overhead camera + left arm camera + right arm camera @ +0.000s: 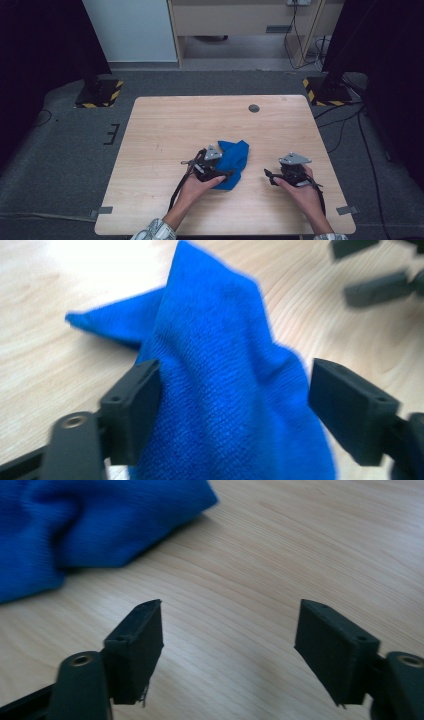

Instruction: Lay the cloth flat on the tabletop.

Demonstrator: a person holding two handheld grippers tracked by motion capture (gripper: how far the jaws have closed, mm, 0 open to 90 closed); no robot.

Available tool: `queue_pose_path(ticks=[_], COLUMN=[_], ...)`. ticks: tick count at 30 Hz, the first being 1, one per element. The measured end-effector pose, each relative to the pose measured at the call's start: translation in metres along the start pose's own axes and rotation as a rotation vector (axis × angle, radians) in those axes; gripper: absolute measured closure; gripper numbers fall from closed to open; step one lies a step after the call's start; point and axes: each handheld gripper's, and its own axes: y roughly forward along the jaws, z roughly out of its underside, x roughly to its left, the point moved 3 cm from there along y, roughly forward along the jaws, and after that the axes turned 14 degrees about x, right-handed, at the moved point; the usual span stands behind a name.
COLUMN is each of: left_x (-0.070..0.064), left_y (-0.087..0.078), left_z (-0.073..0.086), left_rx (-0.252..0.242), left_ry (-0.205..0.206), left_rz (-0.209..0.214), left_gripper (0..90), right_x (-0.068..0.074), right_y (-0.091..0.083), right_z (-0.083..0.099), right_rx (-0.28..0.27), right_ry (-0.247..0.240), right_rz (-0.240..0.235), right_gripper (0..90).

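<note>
Left gripper view showed the left tongs [235,405] spread wide around a raised fold of the blue cloth [225,390], one jaw touching it and the other a little clear. Closing squarely on that fold, low near the counter [40,365], would probably hold best. Farther off, the right tongs [230,645] stood open and empty beside the cloth's edge.

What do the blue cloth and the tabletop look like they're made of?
The blue cloth looks like soft microfibre or terry fabric: a fine looped weave shows and it folds limply between the open left gripper jaws. The table looks like light wood or wood-grain laminate, matte; which of the two cannot be told.
</note>
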Motion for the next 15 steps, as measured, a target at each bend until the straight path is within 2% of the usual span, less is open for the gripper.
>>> queue_pose_path(ticks=[4,5,6,7,9,11,13,15], left_x=[-0.003,-0.002,0.0,0.006,0.01,0.015,0.018,0.022], left_y=[-0.018,-0.023,-0.026,-0.034,-0.039,-0.044,-0.048,-0.051], left_z=[0.004,0.006,0.007,0.01,0.013,0.018,0.027,0.039], left_rx=[-0.03,-0.036,-0.042,-0.057,-0.066,-0.07,-0.059,-0.047], left_ry=[-0.006,-0.011,-0.018,-0.033,-0.044,-0.06,-0.065,-0.078], left_rz=[-0.017,-0.025,-0.029,-0.041,-0.049,-0.055,-0.074,-0.092], left_gripper=[19.5,20.1,20.1,20.2,20.2,20.5,20.7,21.0], right_x=[0.021,0.03,0.03,0.039,0.042,0.051,0.06,0.062], right_y=[-0.005,-0.005,-0.005,-0.004,-0.003,-0.001,0.0,0.001], right_z=[-0.007,-0.009,-0.009,-0.011,-0.012,-0.014,-0.016,-0.017], right_rx=[-0.036,-0.044,-0.044,-0.043,-0.042,-0.04,-0.043,-0.046], right_ry=[-0.068,-0.103,-0.103,-0.138,-0.149,-0.181,-0.206,-0.209], right_rz=[-0.061,-0.084,-0.084,-0.111,-0.117,-0.147,-0.174,-0.177], right_gripper=[40.2,44.4,44.4,48.2,49.5,53.4,56.5,56.9])
